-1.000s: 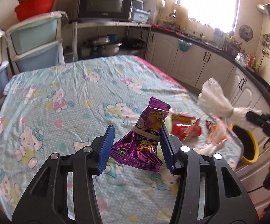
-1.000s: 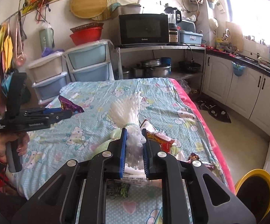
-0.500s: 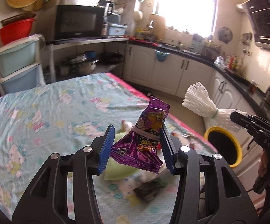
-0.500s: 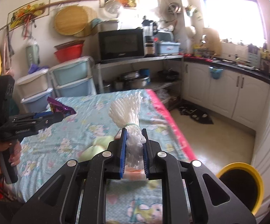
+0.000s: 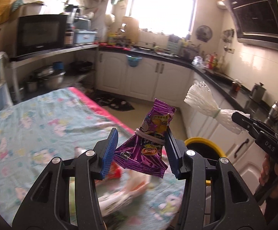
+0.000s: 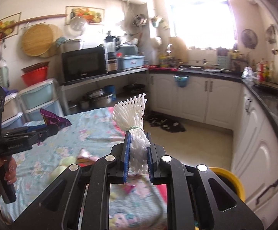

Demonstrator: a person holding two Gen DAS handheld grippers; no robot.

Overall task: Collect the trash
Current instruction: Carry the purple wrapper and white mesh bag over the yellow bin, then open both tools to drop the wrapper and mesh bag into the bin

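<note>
Over the last second both grippers have been swung away from the middle of the table toward the yellow-rimmed bin, which is now seen just beyond the table's edge instead of far off to the side; by that, the carry is judged nearly done and the drop next. A purple snack wrapper is pinched in the left gripper, though the pads stand fairly wide, so the grip is perhaps light. A white foam net is clamped tightly in the right gripper. The litter remaining on the table is smeared by motion blur, and the bin's mouth is largely hidden behind the grippers.
</note>
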